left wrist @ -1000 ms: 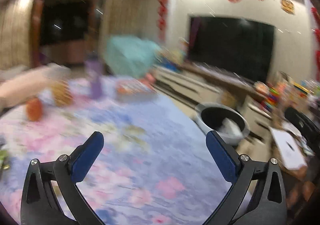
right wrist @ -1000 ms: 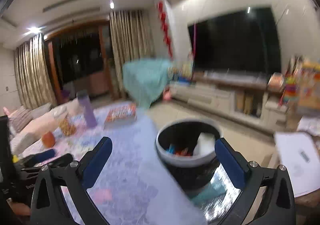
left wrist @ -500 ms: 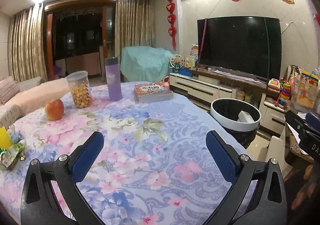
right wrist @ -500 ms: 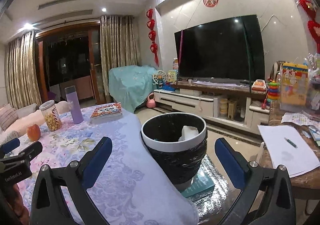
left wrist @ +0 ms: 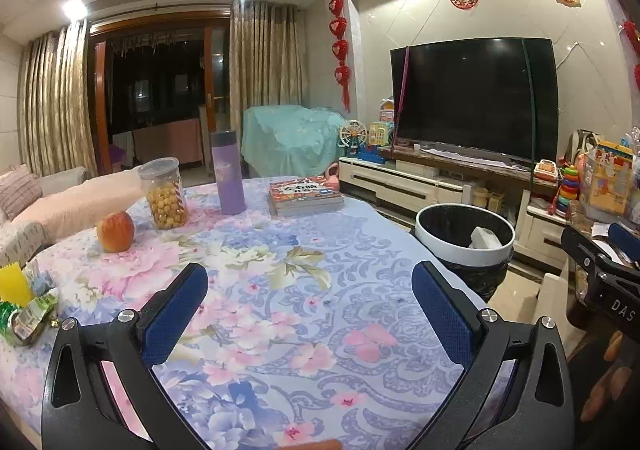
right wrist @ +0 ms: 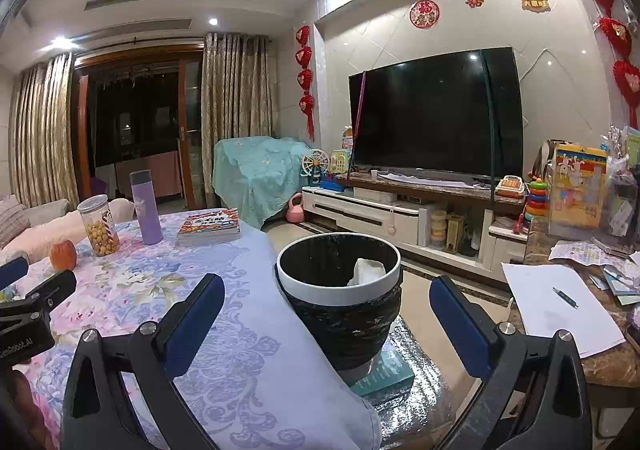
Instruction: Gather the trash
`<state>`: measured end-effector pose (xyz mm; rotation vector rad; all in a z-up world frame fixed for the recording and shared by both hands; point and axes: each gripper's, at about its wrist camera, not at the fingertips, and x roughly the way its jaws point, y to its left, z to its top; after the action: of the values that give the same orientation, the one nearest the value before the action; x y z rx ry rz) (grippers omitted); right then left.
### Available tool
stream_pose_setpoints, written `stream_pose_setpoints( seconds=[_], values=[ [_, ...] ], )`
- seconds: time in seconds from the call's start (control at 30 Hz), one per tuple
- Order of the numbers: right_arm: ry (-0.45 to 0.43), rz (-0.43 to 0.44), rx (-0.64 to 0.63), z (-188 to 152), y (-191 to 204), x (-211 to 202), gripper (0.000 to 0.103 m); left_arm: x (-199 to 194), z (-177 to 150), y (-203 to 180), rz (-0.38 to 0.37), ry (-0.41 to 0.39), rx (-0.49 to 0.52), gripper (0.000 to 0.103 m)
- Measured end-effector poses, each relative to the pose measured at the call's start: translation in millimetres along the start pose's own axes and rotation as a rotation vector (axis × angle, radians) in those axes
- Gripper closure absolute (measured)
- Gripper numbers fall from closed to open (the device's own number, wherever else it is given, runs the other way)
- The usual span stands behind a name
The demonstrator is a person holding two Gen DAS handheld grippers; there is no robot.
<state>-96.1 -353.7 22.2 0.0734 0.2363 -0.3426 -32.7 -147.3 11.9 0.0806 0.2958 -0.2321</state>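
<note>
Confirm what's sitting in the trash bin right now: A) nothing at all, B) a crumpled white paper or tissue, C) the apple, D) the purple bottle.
B: a crumpled white piece shows inside the bin, while the purple bottle and apple stand on the table.

The tabletop (left wrist: 328, 290), spread with a blue-and-pink floral cloth, carries a row of things along its far edge: a stack of books (left wrist: 305, 196) at the far right, a lilac flask (left wrist: 228, 172) standing upright left of them, then a clear jar of yellow snacks (left wrist: 165, 193), then an apple (left wrist: 115, 231). At the near left edge lie crumpled wrappers (left wrist: 25, 308), green and yellow. Off the right edge, a black bin with a white rim (right wrist: 340, 292) stands on a teal book (right wrist: 386, 372) on the floor.
</note>
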Motion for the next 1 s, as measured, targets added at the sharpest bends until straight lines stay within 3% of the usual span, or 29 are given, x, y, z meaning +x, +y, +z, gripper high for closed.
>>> stream_pose_setpoints(
  seconds=[1.0],
  values=[
    [-0.019,0.026,0.013,-2.1,0.3,-6.3,0.0,-5.5,0.4,-5.5,0.004,-0.008,-0.004,0.0]
  ],
)
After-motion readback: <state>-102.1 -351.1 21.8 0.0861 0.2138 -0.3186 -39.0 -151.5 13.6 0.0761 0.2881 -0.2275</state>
